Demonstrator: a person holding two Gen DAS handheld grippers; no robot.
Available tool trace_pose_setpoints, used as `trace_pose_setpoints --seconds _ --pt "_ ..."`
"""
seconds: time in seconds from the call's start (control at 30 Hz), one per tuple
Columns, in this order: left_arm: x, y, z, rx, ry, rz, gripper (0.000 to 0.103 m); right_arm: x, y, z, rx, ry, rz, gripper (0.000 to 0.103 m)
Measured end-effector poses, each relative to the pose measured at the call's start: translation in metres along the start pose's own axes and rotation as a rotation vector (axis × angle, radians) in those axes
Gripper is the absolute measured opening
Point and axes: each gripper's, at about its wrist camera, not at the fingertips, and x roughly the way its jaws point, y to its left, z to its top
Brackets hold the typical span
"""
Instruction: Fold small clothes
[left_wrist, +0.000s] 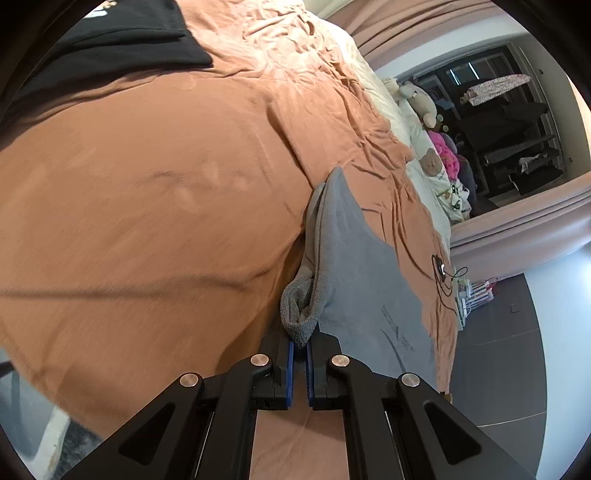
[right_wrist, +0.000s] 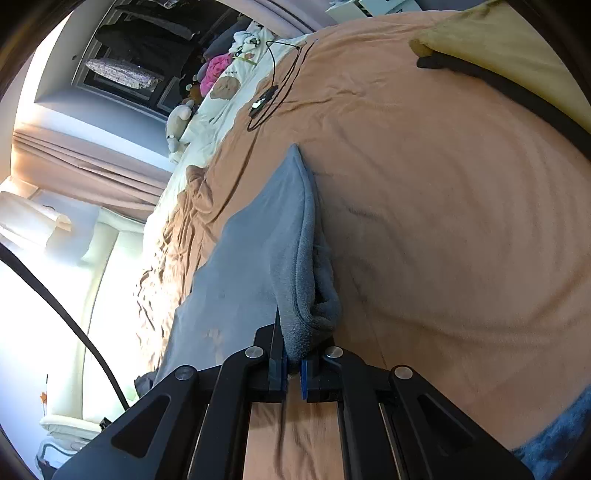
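Your left gripper (left_wrist: 300, 354) pinches one bunched corner of the grey garment (left_wrist: 354, 273), and your right gripper (right_wrist: 293, 360) pinches the other (right_wrist: 273, 251). From each pair of jaws the cloth runs straight ahead, its far point resting on the orange bedspread (left_wrist: 147, 192). Both hands are equally near, so the fold likely goes forward along that line.
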Motion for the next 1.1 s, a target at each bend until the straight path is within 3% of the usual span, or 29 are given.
trace_pose_setpoints --seconds 0.63,0.83,0.97,1.03,1.1 --pt "-0.036 0.033 -0.033 -0.062 0.010 -0.046 0.004 -0.028 -0.018 -0.016 0.032 0.060 -0.006 0.001" --pt "-0.022 0.043 -0.038 -0.069 0.046 -0.030 0.005 -0.024 -0.021 -0.015 0.003 0.082 -0.015 0.002" --pt "-0.008 0.053 -0.046 -0.071 0.096 0.003 0.006 -0.013 -0.025 -0.015 -0.006 0.118 -0.075 0.005" --pt "-0.007 0.057 -0.048 -0.069 0.101 0.002 0.014 -0.012 -0.023 -0.015 -0.020 0.131 -0.108 0.011" --pt "-0.007 0.061 -0.048 -0.068 0.096 0.014 0.031 -0.017 -0.019 -0.014 -0.046 0.123 -0.146 0.023"
